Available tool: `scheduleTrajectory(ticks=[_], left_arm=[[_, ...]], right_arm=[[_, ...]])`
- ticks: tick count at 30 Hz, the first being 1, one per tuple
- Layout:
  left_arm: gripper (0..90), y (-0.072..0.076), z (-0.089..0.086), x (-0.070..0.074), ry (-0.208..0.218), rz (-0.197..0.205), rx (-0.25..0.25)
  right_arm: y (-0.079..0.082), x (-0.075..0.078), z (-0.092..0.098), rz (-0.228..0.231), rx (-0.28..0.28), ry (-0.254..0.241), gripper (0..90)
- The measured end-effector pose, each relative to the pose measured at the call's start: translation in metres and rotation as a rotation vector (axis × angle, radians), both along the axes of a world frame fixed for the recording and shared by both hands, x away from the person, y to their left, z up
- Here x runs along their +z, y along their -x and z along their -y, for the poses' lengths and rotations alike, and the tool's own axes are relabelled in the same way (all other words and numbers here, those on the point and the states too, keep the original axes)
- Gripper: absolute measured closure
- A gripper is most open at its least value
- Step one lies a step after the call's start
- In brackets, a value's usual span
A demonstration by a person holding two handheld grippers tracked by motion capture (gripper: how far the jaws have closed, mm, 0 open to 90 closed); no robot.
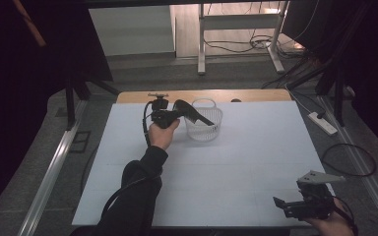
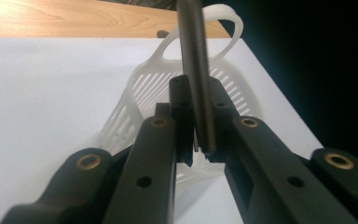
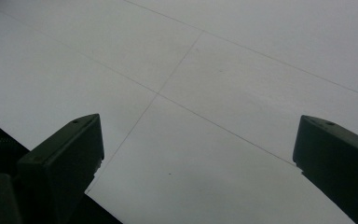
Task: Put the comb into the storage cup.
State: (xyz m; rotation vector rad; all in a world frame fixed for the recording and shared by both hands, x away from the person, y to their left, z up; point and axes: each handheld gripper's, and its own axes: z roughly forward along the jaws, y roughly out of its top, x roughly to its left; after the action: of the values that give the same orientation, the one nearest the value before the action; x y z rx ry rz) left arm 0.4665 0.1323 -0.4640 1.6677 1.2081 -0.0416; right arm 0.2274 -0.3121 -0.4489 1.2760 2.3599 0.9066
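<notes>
Left tool (image 2: 196, 140) clamped on dark flat utensil (image 2: 195, 70), long axis upright, over white basket (image 2: 144, 88)

The dark flat tool (image 2: 196, 79) clamped in the left gripper (image 2: 196, 140) runs off the top edge of the left gripper view, so its far end is cut off. Behind those jaws, the lower wall of the white slotted basket (image 2: 135, 93) is hidden. In the high view the tool (image 1: 193, 113) is too small to identify.
</notes>
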Motion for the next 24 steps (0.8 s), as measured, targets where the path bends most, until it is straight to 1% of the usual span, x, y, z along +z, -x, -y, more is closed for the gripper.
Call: scheduleTrajectory(ticks=[3,8,12,24], left_arm=[[80.7,0.0012,0.0001,-0.001,-0.03,0.007,0.01],[76.6,0.0024,0.0001,-0.0032,-0.068,0.012,0.019],[74.2,0.0031,0.0003,-0.0029,-0.085,0.017,0.026],[62.4,0.0062,0.0057,0.0012,-0.187,0.068,0.035]], right_arm=[[0.0,0.0,0.0,-0.001,0.0,0.0,2.4],[0.0,0.0,0.0,0.0,0.0,0.0,2.4],[-0.0001,-0.0001,-0.0001,-0.002,0.0,0.0,2.5],[-0.0001,-0.0001,-0.0001,-0.001,0.001,0.001,2.7]])
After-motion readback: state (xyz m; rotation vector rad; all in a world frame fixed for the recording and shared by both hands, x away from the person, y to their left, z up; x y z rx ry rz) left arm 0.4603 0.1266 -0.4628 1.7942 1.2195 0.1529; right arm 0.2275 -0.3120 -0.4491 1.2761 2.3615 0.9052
